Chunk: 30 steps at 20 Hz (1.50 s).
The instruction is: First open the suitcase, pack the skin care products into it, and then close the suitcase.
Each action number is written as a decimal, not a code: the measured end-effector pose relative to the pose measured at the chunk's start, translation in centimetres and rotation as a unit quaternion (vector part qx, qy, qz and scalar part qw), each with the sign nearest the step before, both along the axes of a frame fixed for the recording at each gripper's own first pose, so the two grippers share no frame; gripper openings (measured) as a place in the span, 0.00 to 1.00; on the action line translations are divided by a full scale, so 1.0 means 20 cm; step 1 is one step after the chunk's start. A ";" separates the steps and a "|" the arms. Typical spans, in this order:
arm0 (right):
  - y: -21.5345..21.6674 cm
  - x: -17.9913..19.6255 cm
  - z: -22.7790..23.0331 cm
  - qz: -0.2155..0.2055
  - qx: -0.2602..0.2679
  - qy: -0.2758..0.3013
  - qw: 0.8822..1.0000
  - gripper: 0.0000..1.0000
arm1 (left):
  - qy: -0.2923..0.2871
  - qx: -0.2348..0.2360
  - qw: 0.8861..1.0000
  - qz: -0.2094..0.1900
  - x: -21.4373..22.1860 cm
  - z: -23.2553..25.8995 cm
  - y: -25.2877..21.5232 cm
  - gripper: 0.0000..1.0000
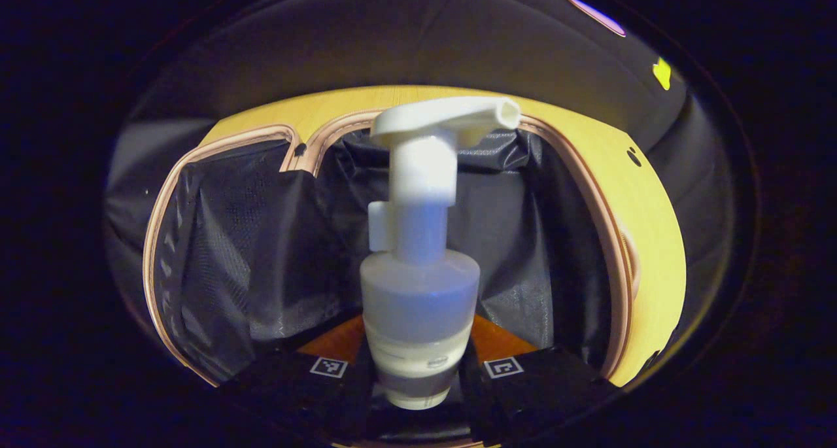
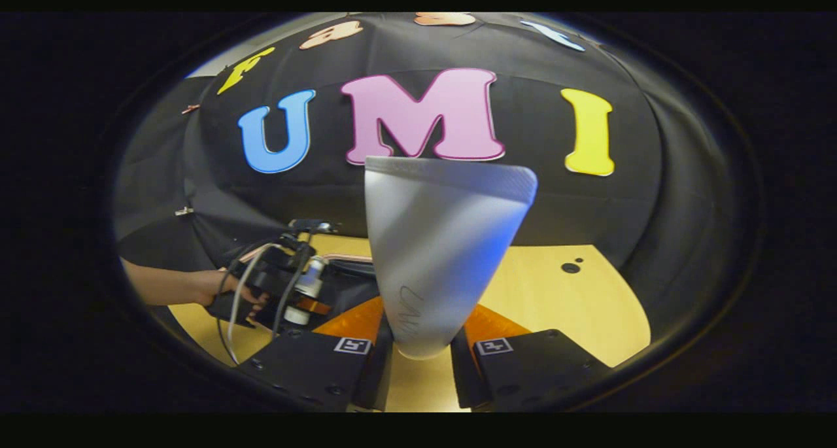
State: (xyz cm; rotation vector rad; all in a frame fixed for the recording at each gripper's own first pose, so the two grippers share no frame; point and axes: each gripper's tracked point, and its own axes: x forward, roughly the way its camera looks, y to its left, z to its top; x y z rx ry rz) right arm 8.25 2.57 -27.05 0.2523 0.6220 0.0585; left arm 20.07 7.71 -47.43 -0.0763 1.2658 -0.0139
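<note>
In the left gripper view my left gripper point(image 1: 418, 369) is shut on a white pump bottle point(image 1: 418, 291), held upright over the open suitcase point(image 1: 248, 239), whose dark lining spreads behind it inside a pink zip rim. In the right gripper view my right gripper point(image 2: 422, 350) is shut on a silver-grey tube point(image 2: 444, 252), flat crimped end up, raised above the wooden table point(image 2: 556, 297). Farther off to the left there, a hand holds the left gripper point(image 2: 297, 297) with the pump bottle point(image 2: 307, 284) over the suitcase point(image 2: 346, 281).
The light wooden table point(image 1: 641, 193) runs round the suitcase's far and right sides, with a small dark hole point(image 1: 633, 157) in its top. Black cloth walls close the booth behind. Two dark holes point(image 2: 570, 266) mark the table in the right gripper view.
</note>
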 end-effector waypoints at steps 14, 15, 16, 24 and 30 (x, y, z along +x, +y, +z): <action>0.55 0.28 -0.35 0.078 0.007 0.101 0.992 0.43 | -0.169 -0.100 0.978 0.075 -0.20 0.61 0.15 0.94; 0.59 0.29 -0.41 0.089 -0.004 0.112 0.990 0.43 | -0.185 -0.077 0.978 0.057 -0.28 0.68 0.24 0.96; 0.64 0.29 -0.48 0.093 -0.003 0.129 0.987 0.43 | -0.201 -0.051 0.977 0.041 -0.34 0.73 0.33 0.96; 0.84 0.21 -0.94 0.065 0.028 0.268 0.961 0.43 | -0.295 -0.185 0.936 0.050 -0.71 1.20 0.20 0.95; 0.81 0.26 -0.95 0.020 0.034 0.291 0.956 0.42 | -0.290 -0.272 0.915 0.066 -0.91 1.25 0.07 0.95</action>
